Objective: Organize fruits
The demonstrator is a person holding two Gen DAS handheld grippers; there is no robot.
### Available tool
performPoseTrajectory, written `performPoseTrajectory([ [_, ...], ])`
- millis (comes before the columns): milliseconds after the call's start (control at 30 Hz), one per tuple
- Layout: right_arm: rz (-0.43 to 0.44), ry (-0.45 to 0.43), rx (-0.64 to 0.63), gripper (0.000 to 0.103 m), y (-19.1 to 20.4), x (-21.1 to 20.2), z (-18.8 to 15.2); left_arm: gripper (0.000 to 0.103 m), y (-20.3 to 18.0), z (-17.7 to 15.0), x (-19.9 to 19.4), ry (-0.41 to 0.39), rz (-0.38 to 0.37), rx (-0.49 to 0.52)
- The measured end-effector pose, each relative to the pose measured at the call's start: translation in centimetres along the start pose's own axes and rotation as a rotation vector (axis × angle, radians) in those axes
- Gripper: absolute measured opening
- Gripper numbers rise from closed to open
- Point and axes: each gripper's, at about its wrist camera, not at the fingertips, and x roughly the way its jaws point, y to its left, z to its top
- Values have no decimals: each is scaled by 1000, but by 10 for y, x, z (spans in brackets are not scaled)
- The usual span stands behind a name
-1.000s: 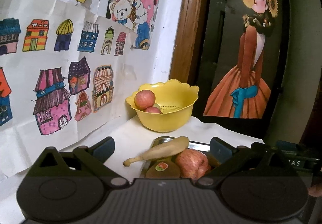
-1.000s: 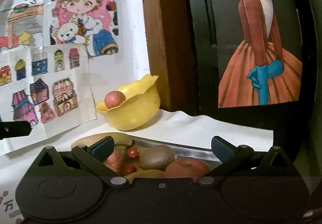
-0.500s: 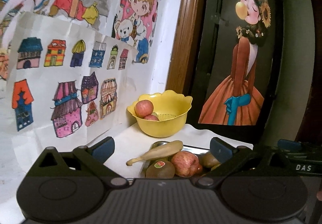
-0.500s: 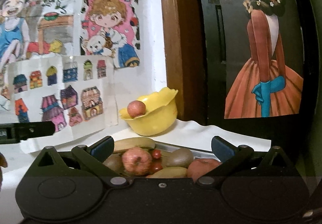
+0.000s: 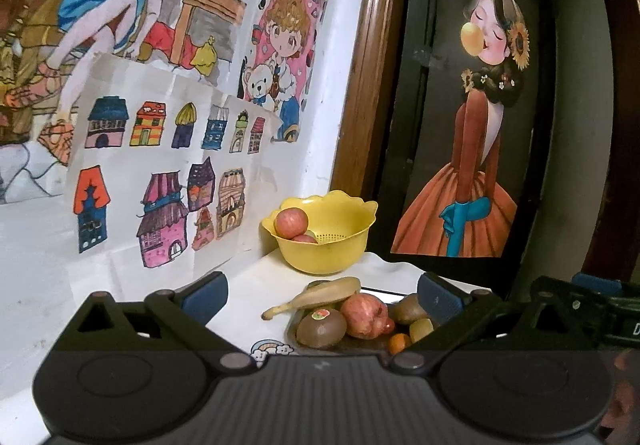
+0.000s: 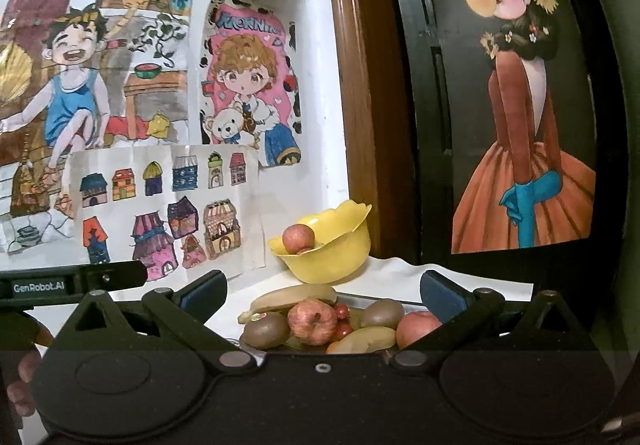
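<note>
I see left gripper [image 5: 322,291] spread wide, empty, above near edge of tray [image 5: 294,329]. Right gripper [image 6: 322,291] likewise spread, empty. Tray holds kiwi [image 5: 321,328], apple [image 5: 366,315], banana [image 5: 320,295] lying across far-left rim, more fruit behind. Beyond, on white cloth [image 5: 256,285], yellow bowl [image 5: 332,245] near wall, two apples [image 5: 291,222] inside. Drawings [image 5: 168,173] on wall at left.
</note>
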Motion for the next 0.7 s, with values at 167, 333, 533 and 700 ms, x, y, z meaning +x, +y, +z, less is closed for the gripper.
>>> performPoseTrajectory([
  [167,-8,-7,-7,102,7,-15,-5,103,-1,-3,-15,-11,-1,7],
  [333,-23,-12,0,102,13,-26,-10,103,-2,-7,-26,-22,0,19],
  [533,-72,-19,48,102,19,-35,-20,103,1,-19,-38,-50,54,27],
  [700,-113,-46,110,102,23,-42,-31,103,11,-32,-41,-37,69,-41],
])
